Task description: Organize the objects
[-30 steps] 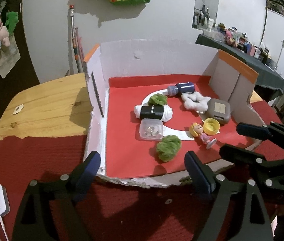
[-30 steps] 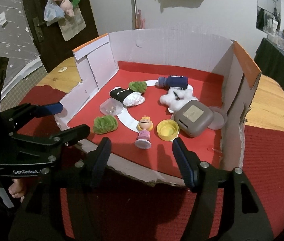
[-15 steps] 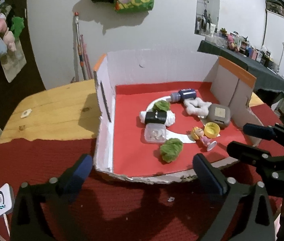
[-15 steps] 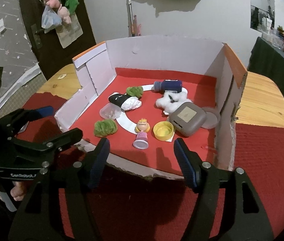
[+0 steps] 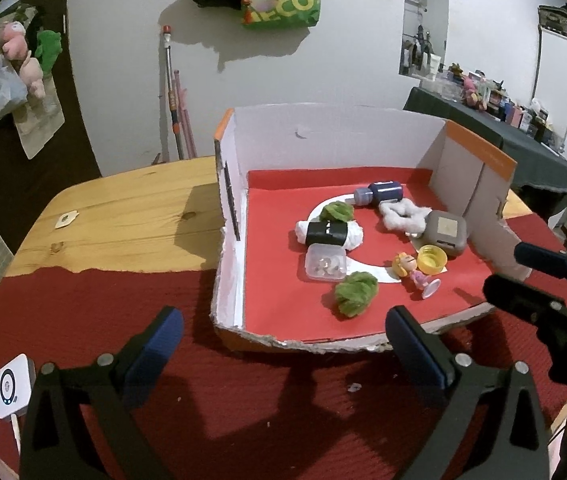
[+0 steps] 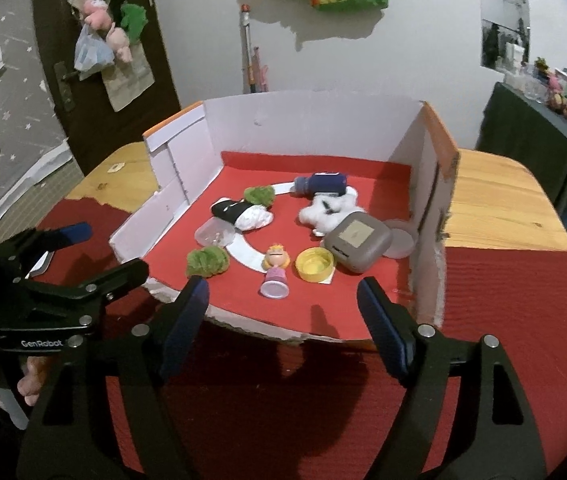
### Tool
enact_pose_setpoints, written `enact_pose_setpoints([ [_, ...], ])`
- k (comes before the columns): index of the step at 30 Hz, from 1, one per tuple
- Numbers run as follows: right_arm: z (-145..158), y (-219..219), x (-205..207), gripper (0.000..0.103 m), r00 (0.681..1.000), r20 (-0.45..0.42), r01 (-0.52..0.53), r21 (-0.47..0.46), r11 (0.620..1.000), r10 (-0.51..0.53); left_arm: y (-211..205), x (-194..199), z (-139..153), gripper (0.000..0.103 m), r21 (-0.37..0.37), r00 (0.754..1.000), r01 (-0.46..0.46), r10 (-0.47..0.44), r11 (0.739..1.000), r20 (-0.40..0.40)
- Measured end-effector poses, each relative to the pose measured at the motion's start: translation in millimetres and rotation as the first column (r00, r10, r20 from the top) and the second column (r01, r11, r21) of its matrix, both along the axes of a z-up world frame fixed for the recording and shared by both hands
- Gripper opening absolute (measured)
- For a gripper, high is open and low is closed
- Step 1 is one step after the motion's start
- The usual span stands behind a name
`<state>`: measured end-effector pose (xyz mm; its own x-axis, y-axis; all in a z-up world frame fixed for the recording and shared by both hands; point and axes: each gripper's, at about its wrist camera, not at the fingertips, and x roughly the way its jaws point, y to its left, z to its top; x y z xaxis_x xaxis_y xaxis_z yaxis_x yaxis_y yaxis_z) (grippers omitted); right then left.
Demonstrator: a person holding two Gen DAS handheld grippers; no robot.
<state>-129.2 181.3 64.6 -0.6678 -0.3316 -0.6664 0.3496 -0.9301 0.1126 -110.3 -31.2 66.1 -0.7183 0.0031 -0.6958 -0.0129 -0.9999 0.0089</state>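
Toys in cardboard box (image 5: 335,140), left gripper (image 5: 283,336) jaws wide apart, right gripper (image 6: 283,304) jaws just opening, both empty

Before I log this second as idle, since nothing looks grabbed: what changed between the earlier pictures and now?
Both grippers' jaws have just been opening: the left gripper spread to full width, the right gripper widened too, with nothing between either pair. Both views drew back a little from the cardboard box. Nothing was picked up or released. The doll, yellow cap, grey case and green pom-poms lie as before.
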Motion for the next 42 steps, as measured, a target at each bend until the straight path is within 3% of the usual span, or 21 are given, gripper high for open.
enact_pose_setpoints([
  [10,-5,4,-1,0.081,0.999,0.010,0.031,-0.011,0.999,-0.031,3,1,-2,0.103,-0.023,1.000,-0.011,0.011,1.000,-0.005],
  [21,-8,4,-2,0.081,0.999,0.029,0.031,-0.014,0.999,-0.031,-9,-6,-11,0.103,0.065,0.999,-0.018,0.015,0.998,0.036],
  [28,-10,3,-2,0.081,0.999,0.032,0.034,-0.017,0.999,-0.033,1,-5,-9,0.103,0.002,1.000,-0.026,0.026,1.000,0.014],
  [42,-9,6,-1,0.081,0.999,0.025,0.037,-0.028,0.999,-0.036,7,-2,-10,0.103,-0.024,1.000,-0.024,0.024,0.999,0.005],
])
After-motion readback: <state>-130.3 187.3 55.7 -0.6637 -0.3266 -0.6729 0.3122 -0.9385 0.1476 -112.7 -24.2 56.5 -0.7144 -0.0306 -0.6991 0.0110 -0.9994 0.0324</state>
